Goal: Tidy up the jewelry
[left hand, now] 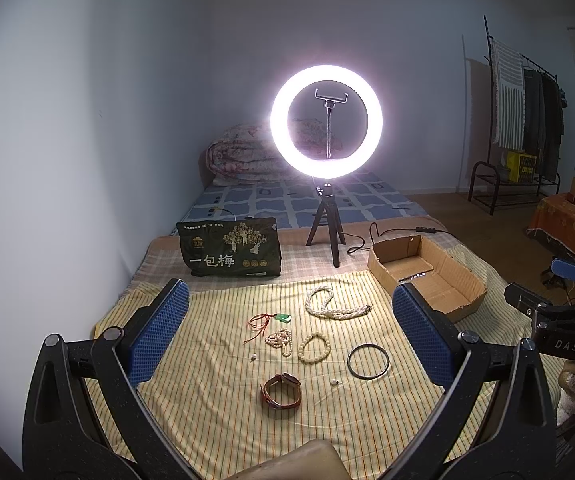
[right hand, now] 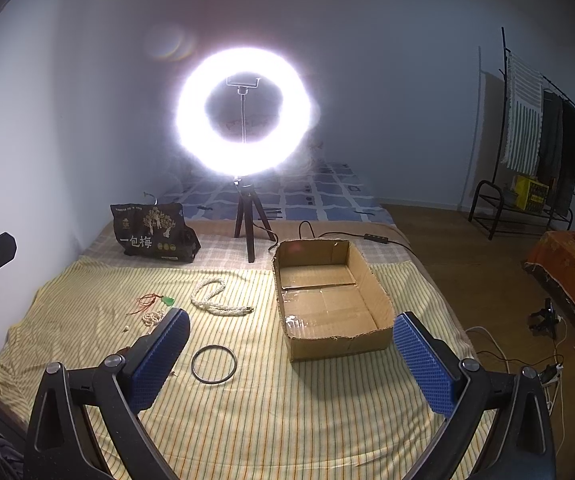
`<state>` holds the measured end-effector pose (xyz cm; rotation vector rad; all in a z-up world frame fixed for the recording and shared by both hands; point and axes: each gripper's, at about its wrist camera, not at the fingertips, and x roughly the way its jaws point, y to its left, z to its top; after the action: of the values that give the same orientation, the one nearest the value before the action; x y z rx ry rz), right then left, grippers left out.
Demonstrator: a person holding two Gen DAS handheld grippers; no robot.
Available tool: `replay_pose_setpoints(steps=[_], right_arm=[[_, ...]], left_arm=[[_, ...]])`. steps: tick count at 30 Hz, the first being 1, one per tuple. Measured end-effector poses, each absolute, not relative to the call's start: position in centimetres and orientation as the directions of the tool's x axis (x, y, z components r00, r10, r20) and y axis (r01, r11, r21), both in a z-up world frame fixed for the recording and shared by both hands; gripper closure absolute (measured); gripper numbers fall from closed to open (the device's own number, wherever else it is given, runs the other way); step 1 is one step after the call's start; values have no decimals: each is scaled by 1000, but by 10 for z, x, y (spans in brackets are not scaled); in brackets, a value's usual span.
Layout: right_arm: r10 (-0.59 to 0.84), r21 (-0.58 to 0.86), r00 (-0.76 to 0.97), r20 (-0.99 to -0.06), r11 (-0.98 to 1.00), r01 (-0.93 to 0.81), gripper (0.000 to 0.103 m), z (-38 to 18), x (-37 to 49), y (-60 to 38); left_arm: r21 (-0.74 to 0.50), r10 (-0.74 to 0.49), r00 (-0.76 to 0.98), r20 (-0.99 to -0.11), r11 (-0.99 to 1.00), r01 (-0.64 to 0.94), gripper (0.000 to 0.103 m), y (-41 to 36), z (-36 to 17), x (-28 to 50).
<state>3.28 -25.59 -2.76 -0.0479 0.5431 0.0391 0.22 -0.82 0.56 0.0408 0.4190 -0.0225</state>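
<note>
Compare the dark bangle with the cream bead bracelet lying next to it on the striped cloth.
The dark bangle is a thin, smooth, unbroken hoop; the cream bead bracelet is a string of round beads. The bangle is dark and the wider ring; the bracelet is pale and smaller. Both lie flat on the striped cloth, side by side and apart, outside the cardboard box.

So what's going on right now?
Left gripper and right gripper open, empty. Jewelry, like the watch, lies loose on cloth. Cardboard box empty. Nothing blocking.
</note>
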Motion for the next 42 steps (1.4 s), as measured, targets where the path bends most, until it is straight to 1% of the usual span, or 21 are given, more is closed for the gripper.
replay_pose_setpoints(steps=[13, 16, 18, 22, 25, 29, 32, 34, 35, 36, 37, 38, 39, 40, 42], right_arm=[[30, -55, 847, -531, 996, -69, 0, -33, 41, -251], [29, -54, 840, -542, 996, -69, 0, -38, 48, -250], [32, -56, 835, -549, 996, -75, 0, -43, 53, -248], [93, -39, 821, -563, 989, -140, 0, -58, 64, -241], [106, -74, 792, -602, 979, -188, 0, -70, 75, -230], [160, -94, 728, -667, 951, -295, 0, -88, 89, -211], [188, -113, 661, -726, 916, -385, 5, -101, 100, -195], [202, -99, 614, -763, 902, -420, 7, -108, 108, -191], [214, -84, 588, -780, 895, -438, 8, -112, 110, -190], [221, -76, 572, -790, 891, -448, 12, -115, 112, -189], [228, -63, 548, -805, 885, -461, 16, -120, 116, -188], [236, -49, 520, -821, 878, -476, 18, -125, 119, -187], [244, -36, 496, -834, 871, -489, 22, -130, 122, -186], [257, -15, 458, -851, 859, -511, 28, -137, 125, -183], [269, 9, 399, -876, 838, -546, 35, -148, 128, -176]], left_arm=[[31, -1, 896, -444, 999, 16, 0, -3, -6, 19], [41, 38, 891, -453, 999, -22, 0, 4, -13, 29], [43, 53, 874, -483, 998, -37, 0, 9, -20, 40], [71, 98, 848, -521, 995, -72, 0, 20, -34, 57], [85, 107, 831, -547, 994, -72, 0, 25, -43, 68], [83, 111, 800, -589, 994, -76, 0, 37, -55, 84], [90, 111, 774, -624, 993, -70, 0, 45, -67, 96], [76, 100, 744, -661, 995, -66, 0, 54, -78, 105], [69, 95, 728, -679, 995, -65, 5, 57, -82, 108], [60, 88, 709, -700, 996, -64, 10, 60, -88, 111], [48, 77, 686, -723, 997, -61, 12, 63, -95, 114], [32, 65, 662, -747, 998, -62, 17, 67, -102, 117], [12, 50, 634, -771, 998, -64, 24, 69, -111, 120], [-18, 23, 602, -798, 998, -61, 27, 70, -119, 122], [-78, -39, 539, -842, 996, -50, 41, 71, -135, 126]])
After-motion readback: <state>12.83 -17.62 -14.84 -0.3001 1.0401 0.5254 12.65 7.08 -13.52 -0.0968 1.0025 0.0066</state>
